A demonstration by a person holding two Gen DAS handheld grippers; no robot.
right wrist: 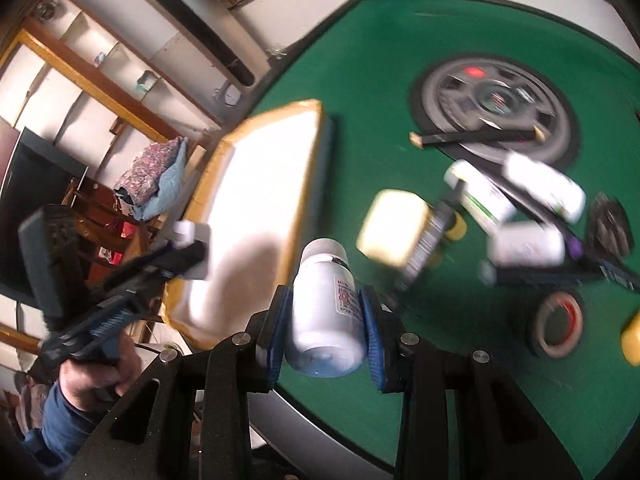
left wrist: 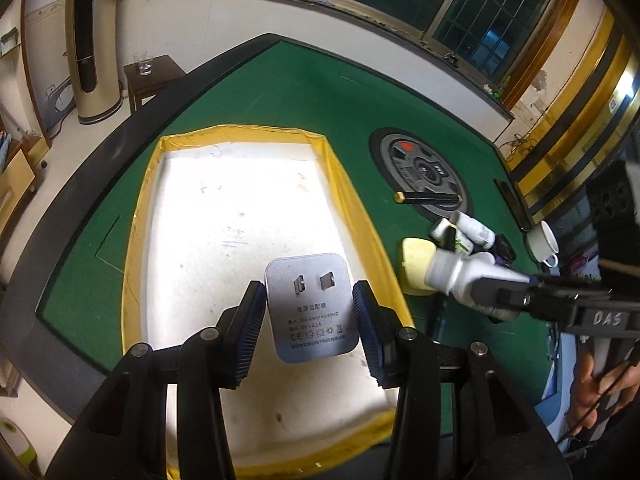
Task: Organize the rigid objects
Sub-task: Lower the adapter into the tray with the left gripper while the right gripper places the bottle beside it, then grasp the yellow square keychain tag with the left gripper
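Observation:
My left gripper (left wrist: 309,294) is shut on a silver-grey power adapter (left wrist: 310,320), prongs facing the camera. It hangs over a white tray (left wrist: 240,200) edged with yellow tape on the green table. The right wrist view shows the same adapter (right wrist: 192,236) at the tray's (right wrist: 260,184) near left corner. My right gripper (right wrist: 325,298) is shut on a white pill bottle (right wrist: 320,332), cap pointing away, lifted above the green felt beside the tray's right edge. In the left wrist view that bottle (left wrist: 452,276) sticks out of the right gripper's jaws, to the right of the tray.
A pile lies right of the tray: a pale yellow block (left wrist: 418,264), white bottles (left wrist: 474,232), a black stick with gold ends (left wrist: 428,197) and a white cup (left wrist: 543,242). A tape roll (right wrist: 558,324) lies nearer. A round grey panel (left wrist: 420,172) is set into the table.

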